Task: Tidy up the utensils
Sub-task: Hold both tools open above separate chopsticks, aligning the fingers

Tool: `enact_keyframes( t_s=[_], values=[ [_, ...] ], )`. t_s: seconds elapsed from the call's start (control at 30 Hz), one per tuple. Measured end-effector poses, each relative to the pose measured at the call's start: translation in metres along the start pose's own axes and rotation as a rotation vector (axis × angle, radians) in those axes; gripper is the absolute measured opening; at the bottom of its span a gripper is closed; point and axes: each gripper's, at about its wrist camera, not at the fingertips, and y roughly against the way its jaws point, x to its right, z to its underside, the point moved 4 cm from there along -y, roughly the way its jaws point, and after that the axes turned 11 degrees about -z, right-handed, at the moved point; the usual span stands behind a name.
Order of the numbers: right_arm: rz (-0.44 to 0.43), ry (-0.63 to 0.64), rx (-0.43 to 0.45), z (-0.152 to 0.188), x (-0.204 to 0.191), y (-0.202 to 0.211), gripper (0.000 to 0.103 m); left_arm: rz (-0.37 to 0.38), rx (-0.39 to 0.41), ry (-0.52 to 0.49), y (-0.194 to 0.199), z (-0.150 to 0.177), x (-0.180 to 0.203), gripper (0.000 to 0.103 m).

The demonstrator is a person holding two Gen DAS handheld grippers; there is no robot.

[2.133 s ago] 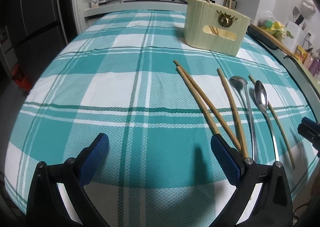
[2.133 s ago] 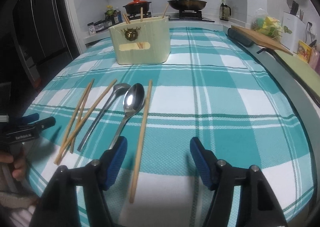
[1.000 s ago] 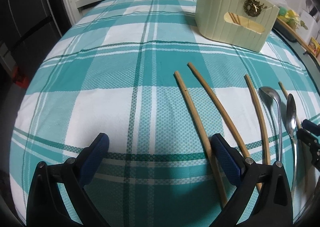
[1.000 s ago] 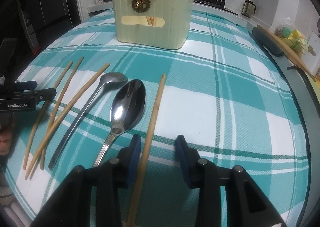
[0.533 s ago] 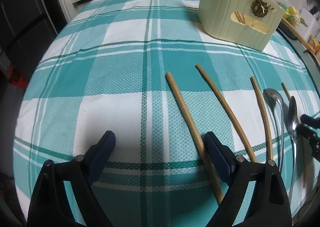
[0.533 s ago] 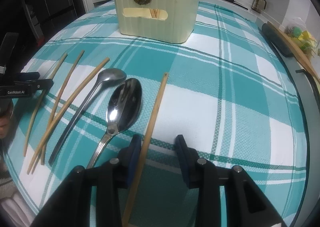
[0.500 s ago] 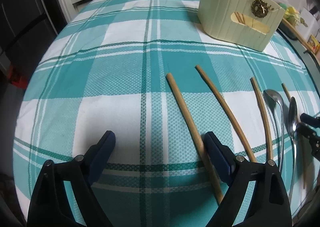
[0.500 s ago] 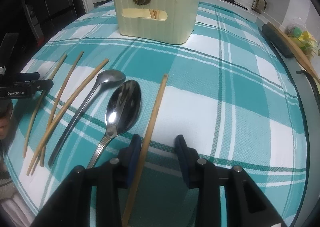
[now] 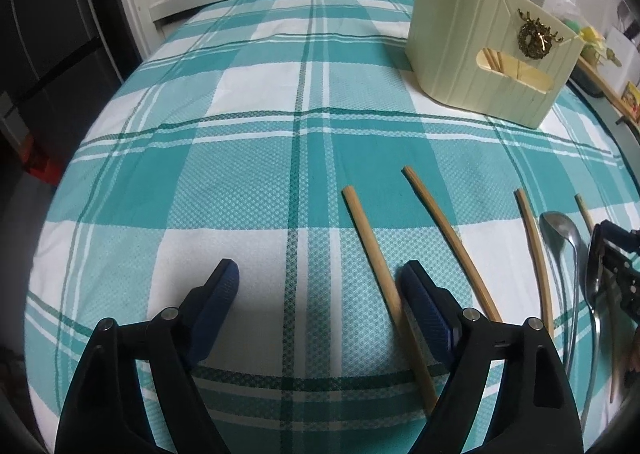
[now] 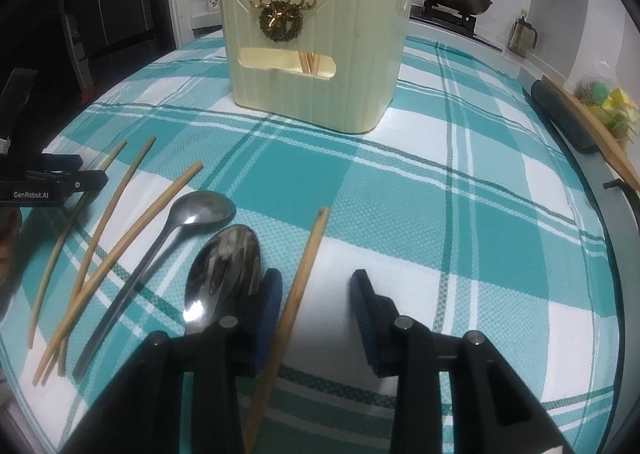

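Left wrist view shows the left gripper (image 9: 316,294) low over the teal plaid tablecloth (image 9: 240,134), its jaws wide but having just been closing in, with the leftmost chopstick (image 9: 372,254) lying between the pads, just beside the right one, not yet pinched. In the right wrist view the right gripper (image 10: 316,306) stands partly open astride another chopstick (image 10: 298,286), whose shaft runs close by the left pad (image 10: 268,306); whether they touch cannot be told. Beside it lie a large spoon (image 10: 224,270), a slimmer spoon (image 10: 180,230) and more chopsticks, with the cream utensil holder (image 10: 320,66) well beyond. These sticks look light, stiff and thin, likely to roll or pivot if nipped near an end, so a grip around mid-length seems best. The polished spoons look slippery and are better taken by the handle.
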Motion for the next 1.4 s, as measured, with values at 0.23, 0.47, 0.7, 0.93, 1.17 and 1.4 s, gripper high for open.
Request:
enact_keyframes(
  t_s=[0.23,0.47,0.7,0.93,1.17,1.4],
  values=[
    [0.017,-0.035,0.022,0.002,0.010,0.000,0.059,-0.009,0.044,0.041,-0.002,0.002,-0.005,0.098],
    [-0.010,0.008,-0.029,0.003,0.003,-0.010,0.103,-0.016,0.039,0.050,-0.003,0.003,-0.005,0.101],
    [-0.023,-0.006,-0.029,0.003,0.004,-0.009,0.103,-0.024,0.034,0.059,-0.004,0.003,-0.005,0.103],
    [-0.023,-0.005,-0.029,0.003,0.005,-0.009,0.103,-0.021,0.034,0.058,-0.005,0.003,-0.005,0.103],
    [-0.023,-0.005,-0.029,0.003,0.005,-0.009,0.103,-0.021,0.034,0.058,-0.005,0.003,-0.004,0.103],
    [-0.023,-0.005,-0.028,0.003,0.005,-0.009,0.103,-0.021,0.034,0.059,-0.005,0.003,-0.004,0.103]
  ],
)
